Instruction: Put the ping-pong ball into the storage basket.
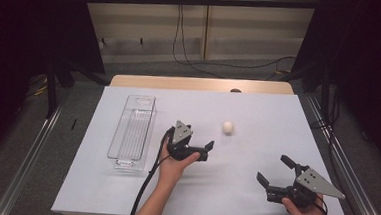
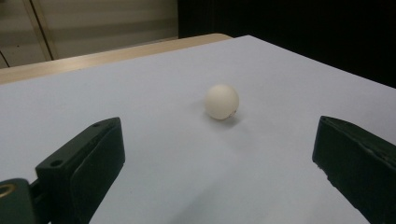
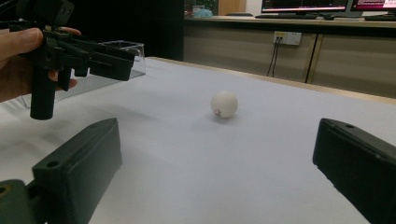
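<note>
Ball (image 1: 228,128) sits alone on the white table (image 1: 258,111), past the middle, just ahead of the left gripper (image 1: 207,149), whose jaws gape wide and empty. Right gripper (image 1: 274,170) waits near the front right corner, jaws spread too, nothing held. High view adds the clear tray (image 1: 132,132) off to the left, well apart. Left gripper view brings the ball (image 2: 222,101) close: round, matte, cream-white, a tiny red mark low on one side.
</note>
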Demonstrator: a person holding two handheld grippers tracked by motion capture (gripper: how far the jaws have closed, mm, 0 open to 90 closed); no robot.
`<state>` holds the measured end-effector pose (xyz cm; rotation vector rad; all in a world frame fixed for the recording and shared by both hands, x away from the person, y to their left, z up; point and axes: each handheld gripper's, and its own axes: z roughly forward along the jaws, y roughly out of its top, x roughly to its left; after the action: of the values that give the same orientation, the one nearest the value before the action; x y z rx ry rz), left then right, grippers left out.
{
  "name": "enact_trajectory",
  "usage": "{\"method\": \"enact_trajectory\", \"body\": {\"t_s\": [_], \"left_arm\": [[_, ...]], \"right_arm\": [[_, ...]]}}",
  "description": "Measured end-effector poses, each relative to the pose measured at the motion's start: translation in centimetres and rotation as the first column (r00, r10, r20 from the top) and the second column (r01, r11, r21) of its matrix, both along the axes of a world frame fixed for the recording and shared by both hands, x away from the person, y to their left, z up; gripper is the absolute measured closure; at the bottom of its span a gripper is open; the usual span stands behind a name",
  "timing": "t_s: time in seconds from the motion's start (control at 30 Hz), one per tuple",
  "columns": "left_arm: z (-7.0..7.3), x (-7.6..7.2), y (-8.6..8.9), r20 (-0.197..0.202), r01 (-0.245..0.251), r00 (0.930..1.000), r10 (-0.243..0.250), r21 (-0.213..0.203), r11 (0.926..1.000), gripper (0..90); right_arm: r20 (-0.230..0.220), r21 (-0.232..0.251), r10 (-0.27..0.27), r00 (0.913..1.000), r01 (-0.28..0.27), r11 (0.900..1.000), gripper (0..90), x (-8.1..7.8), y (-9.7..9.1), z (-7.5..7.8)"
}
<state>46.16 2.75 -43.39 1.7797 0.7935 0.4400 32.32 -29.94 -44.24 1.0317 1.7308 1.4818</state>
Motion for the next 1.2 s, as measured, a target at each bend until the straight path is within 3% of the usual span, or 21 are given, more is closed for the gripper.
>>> {"method": "enact_trajectory", "body": {"t_s": [0.87, 1.0, 1.13, 1.2], "left_arm": [[-0.6, 1.0, -1.0, -0.027, -0.003, 0.9996, 0.003, -0.006, 1.0, 2.6], [-0.6, 1.0, -1.1, -0.016, -0.002, 0.9999, 0.002, 0.013, 0.9999, 2.7], [-0.8, 1.1, -1.2, -0.023, -0.017, 0.9996, 0.017, -0.004, 0.9999, 2.8], [-0.8, 1.2, -1.1, -0.02, -0.011, 0.9997, 0.011, 0.01, 0.9999, 2.9]], "right_arm": [[0.001, 0.004, -0.009, 1.0, 0.009, 0.9999, 0.7, 0.1, 0.1, -0.1], [-0.003, -0.001, -0.005, 1.0, 0.005, 1.0, 0.7, 0.1, 0.1, -0.1], [-0.003, -0.001, -0.004, 1.0, 0.004, 1.0, 0.7, 0.1, 0.1, -0.1], [-0.001, 0.003, -0.01, 1.0, 0.01, 0.9999, 0.7, 0.0, 0.1, 0.0]]}}
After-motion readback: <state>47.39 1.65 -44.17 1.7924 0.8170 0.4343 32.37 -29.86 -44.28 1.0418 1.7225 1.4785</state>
